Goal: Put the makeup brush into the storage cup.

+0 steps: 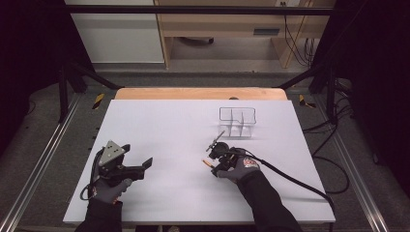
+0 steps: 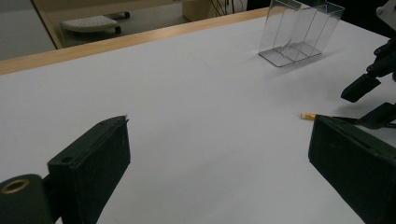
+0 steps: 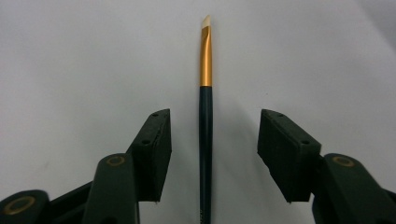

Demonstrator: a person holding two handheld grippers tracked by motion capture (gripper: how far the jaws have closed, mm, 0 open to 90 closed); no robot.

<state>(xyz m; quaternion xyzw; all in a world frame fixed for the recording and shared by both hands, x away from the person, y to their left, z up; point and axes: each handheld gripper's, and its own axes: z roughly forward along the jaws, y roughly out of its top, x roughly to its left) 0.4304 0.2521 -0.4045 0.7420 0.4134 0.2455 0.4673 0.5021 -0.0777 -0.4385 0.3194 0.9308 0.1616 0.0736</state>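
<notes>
On the white tabletop (image 1: pixel 183 193), toward its right half, a thin brush (image 3: pixel 205 135) is seen lying flat, with a dark handle, a gold metal band and a pale slanted tip. In the right gripper view it is framed lengthwise between the two black jaws of the right gripper (image 3: pixel 214 154): the jaws are set on either side of the handle with a gap left on each side, so nothing is pinched yet, and the left jaw is seen nearer to the handle than the right one. The tip is pointed away from the gripper, beyond the jaw ends. In the high view the right gripper (image 1: pixel 216 155) is held low over the brush by a gloved hand (image 1: pixel 241 168), and the gold end (image 1: pixel 207 164) is seen sticking out to its left.

Behind that hand, farther up the tabletop, a clear plastic organizer (image 1: pixel 237 121) with upright dividers is placed; it is well apart from the brush.

Near the front left of the tabletop the left gripper (image 1: pixel 146 163) is held by the other gloved hand (image 1: pixel 109 188), its jaws spread wide with only bare tabletop between them. In the left gripper view the brush tip (image 2: pixel 308 115) and the right gripper (image 2: pixel 373 100) are caught at the right edge, beside the organizer (image 2: pixel 299 32) farther off.
</notes>
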